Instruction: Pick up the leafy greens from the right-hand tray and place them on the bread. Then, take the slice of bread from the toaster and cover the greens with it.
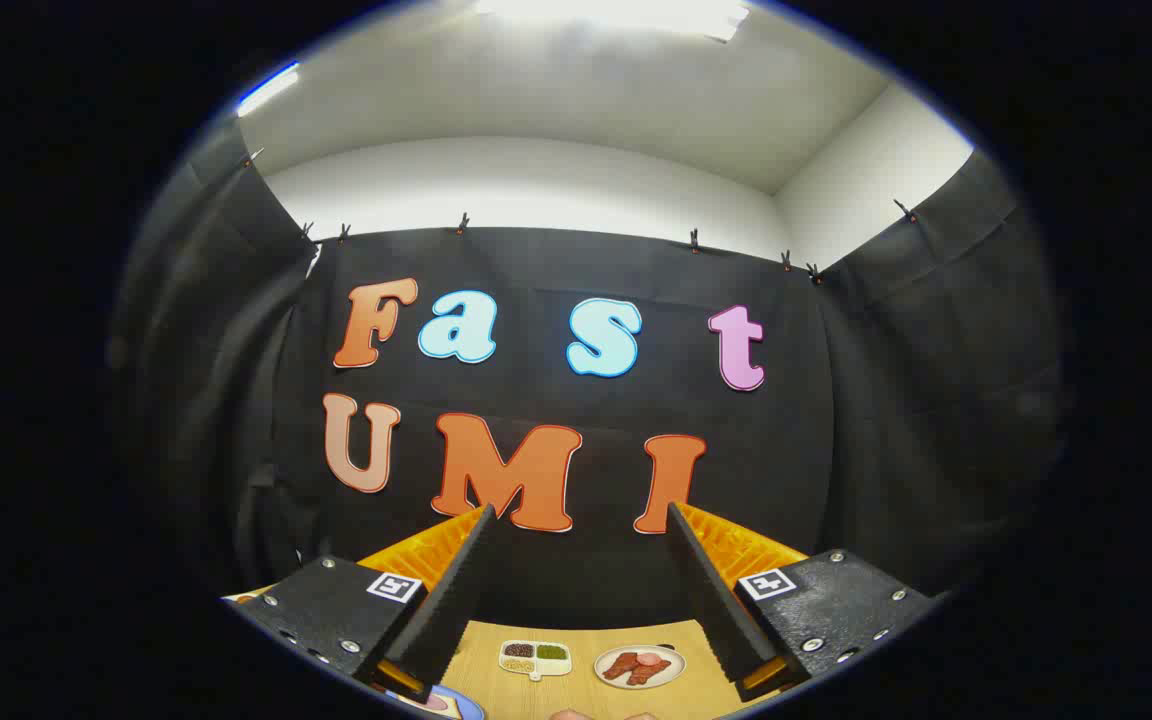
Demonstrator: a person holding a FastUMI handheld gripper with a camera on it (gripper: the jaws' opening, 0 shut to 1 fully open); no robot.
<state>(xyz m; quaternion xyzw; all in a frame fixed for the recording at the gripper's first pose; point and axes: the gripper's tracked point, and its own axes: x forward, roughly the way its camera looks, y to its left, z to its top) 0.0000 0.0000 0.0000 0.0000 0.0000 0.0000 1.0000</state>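
My gripper is held high and level, facing the booth's black back wall, with its fingers wide open and nothing between them. Far below, between the finger bases, lies a wooden table. On it sits a white divided tray with dark, brown and green fillings. To the right of that tray is a round white plate with reddish-brown pieces of food. A blue-rimmed plate peeks out under the left finger base. I cannot make out bread or a toaster.
Black cloth walls close the booth on the left, back and right, with white wall and ceiling above. A small rounded shape shows at the table's near edge.
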